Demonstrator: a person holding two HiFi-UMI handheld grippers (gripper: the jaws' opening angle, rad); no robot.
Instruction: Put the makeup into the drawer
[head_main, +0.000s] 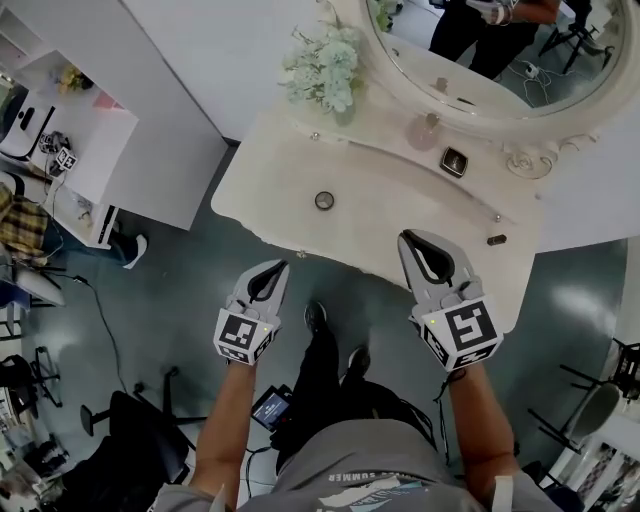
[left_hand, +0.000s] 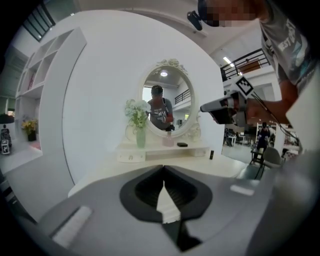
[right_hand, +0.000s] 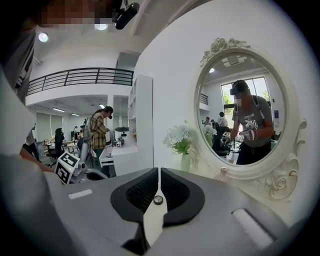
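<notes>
Cream tabletop (head_main: 380, 215) of a dressing table fills the head view, below an oval mirror (head_main: 500, 50). A dark compact (head_main: 454, 162) lies by the mirror's base, and a small round jar (head_main: 324, 200) sits well apart, nearer the front. My left gripper (head_main: 281, 267) and right gripper (head_main: 406, 240) hover at the front edge.

Left gripper view: I see its fingers (left_hand: 144, 189) pressed together, empty, with the compact (left_hand: 182, 144) far ahead.

Right gripper view: its fingers (right_hand: 176, 192) are together, holding nothing, and a flower vase (right_hand: 185, 161) stands beside the mirror (right_hand: 242, 110).
</notes>
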